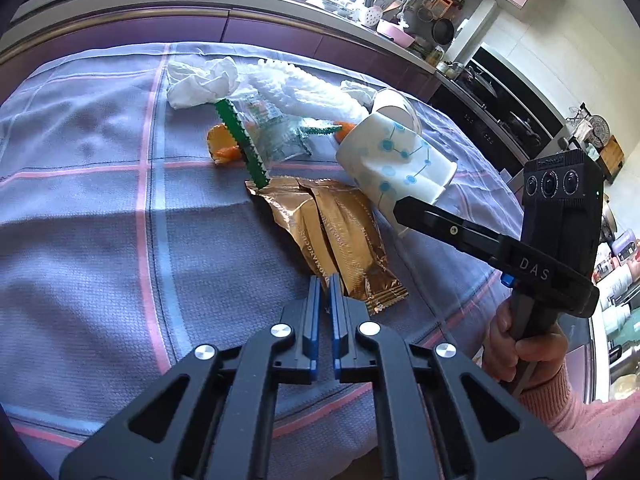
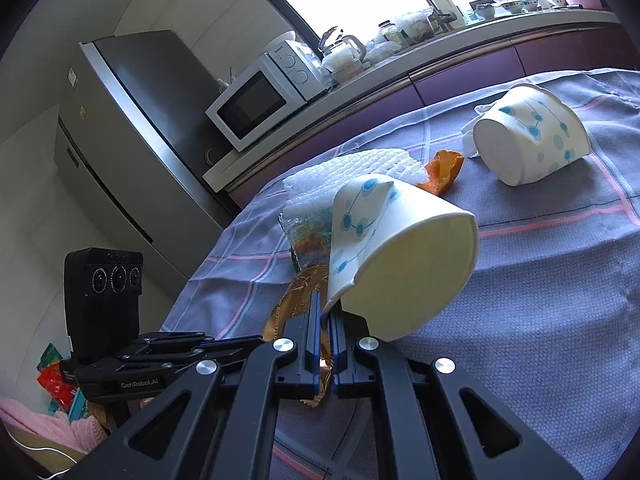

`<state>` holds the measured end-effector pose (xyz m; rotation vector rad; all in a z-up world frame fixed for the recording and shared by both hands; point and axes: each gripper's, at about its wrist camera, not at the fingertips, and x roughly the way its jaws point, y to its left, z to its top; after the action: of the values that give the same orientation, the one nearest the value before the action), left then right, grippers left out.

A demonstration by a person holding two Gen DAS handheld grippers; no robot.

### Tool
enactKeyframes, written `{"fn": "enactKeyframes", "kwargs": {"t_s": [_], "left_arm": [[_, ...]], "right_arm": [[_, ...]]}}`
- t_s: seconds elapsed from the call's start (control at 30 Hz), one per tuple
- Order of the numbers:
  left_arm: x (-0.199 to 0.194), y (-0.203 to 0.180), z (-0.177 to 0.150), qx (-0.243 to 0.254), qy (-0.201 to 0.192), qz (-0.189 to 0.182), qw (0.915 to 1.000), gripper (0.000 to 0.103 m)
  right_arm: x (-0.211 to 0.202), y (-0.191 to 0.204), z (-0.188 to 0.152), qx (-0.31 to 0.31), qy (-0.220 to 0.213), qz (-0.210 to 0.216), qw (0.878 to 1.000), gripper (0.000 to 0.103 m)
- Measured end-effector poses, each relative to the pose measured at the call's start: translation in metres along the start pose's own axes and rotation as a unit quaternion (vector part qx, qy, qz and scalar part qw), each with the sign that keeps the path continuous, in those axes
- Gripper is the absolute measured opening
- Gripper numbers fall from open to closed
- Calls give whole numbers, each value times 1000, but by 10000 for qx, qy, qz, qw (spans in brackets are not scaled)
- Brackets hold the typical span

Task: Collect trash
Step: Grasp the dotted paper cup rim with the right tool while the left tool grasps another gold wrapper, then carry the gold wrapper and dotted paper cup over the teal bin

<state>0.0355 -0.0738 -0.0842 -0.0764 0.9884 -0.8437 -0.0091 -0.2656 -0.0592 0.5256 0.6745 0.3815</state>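
Right gripper is clamped on 1 paper cup rim; left gripper, pressed together, hangs over gold wrapper. Cup collection judged underway; disposal needed next.

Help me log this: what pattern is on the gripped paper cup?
White paper cup with linked blue dots; right wrist view.

A purple checked cloth with pink and pale lines covers the table. Beyond its far edge runs a counter with purple fronts. A white microwave and a glass kettle stand on it, and a grey fridge stands at its left end. Bowls sit farther right along it, by the bright window.
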Motion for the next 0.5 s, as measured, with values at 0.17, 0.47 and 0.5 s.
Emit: {"fn": "enactKeyframes", "kwargs": {"t_s": [0.17,0.47,0.5], "left_arm": [[-9,-3,-1,123,-139,-1,9998,2],[-44,0,-5,342,-413,182,9984,1],[-50,1,-6,375,-444,218,9981,1]], "right_arm": [[1,6,1,-59,9,26,10000,3],[-2,23,6,-242,-72,132,9996,3],[-2,25,7,-277,-77,156,9995,3]]}}
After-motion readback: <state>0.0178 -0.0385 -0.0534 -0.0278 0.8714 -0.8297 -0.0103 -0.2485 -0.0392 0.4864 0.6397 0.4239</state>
